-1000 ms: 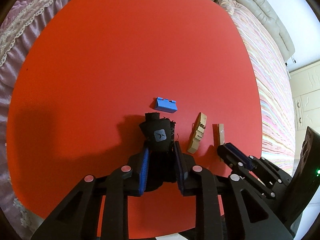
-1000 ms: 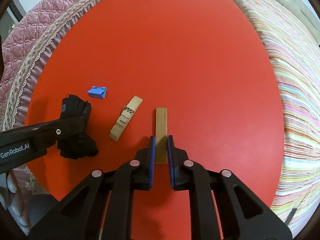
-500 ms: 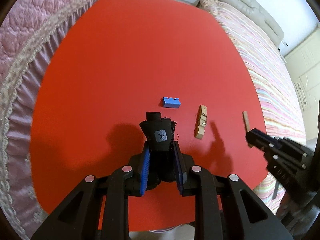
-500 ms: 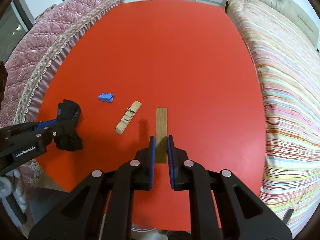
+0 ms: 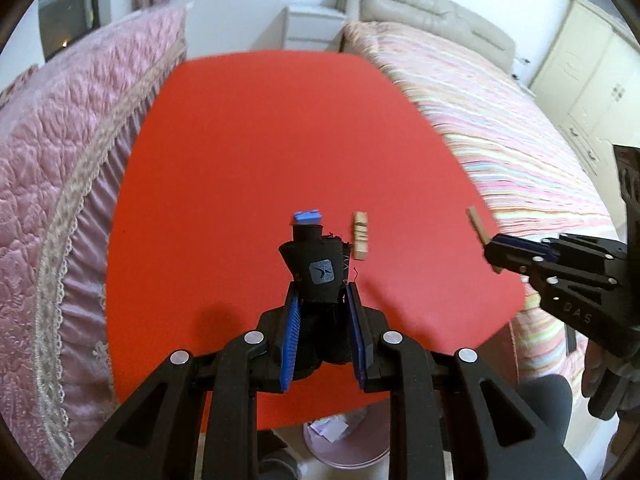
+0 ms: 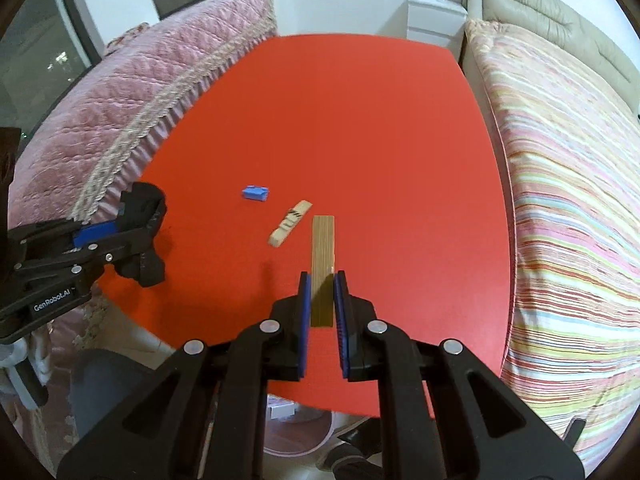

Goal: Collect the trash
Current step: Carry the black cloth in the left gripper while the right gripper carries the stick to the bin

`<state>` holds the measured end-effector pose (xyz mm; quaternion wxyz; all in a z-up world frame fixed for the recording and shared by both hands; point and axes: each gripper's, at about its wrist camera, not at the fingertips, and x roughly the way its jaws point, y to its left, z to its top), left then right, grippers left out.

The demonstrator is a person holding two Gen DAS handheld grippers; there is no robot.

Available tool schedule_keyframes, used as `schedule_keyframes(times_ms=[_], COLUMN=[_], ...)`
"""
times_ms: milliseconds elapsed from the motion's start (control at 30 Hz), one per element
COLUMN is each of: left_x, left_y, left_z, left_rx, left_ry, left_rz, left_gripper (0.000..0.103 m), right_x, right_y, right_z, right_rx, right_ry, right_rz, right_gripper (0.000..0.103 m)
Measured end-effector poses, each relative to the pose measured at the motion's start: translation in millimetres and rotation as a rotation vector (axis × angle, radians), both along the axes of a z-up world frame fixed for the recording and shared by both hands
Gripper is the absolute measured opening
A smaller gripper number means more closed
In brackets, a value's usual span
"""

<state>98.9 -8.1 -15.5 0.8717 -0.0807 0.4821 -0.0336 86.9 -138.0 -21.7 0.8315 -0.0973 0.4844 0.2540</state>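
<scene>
Jaws pinch: left gripper (image 5: 322, 300) a black cloth (image 5: 316, 268), right gripper (image 6: 322, 300) a wooden strip (image 6: 322, 264); left view alone shows the cloth's logo.

Your table (image 6: 360, 120) sits between two beds: one (image 6: 120, 92) at 9 o'clock, one (image 6: 568, 184) at 3. On it, the clip (image 6: 255, 193) lies at 10 o'clock of the peg (image 6: 290, 224). A bin (image 5: 348, 446) sits under the near edge, at 6.
</scene>
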Motion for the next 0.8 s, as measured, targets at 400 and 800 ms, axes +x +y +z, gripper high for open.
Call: schedule_keyframes(times_ms=[400, 800], left_x=[-60.5, -107.5], left_y=[-28.9, -38.9], left_z=[13.9, 9.0], left_rx=[0.032, 0.059], left_ry=[-0.095, -0.113], left_rz=[-0.093, -0.129], left_gripper=[0.022, 0.022], right_x=[-65.0, -125.5], right_y=[-18.8, -33.9], right_z=[23.5, 22.4], right_rx=[0.04, 0.065], right_ry=[-0.077, -0.083], right_rz=[0.056, 0.109], right_gripper=[0.011, 0.011])
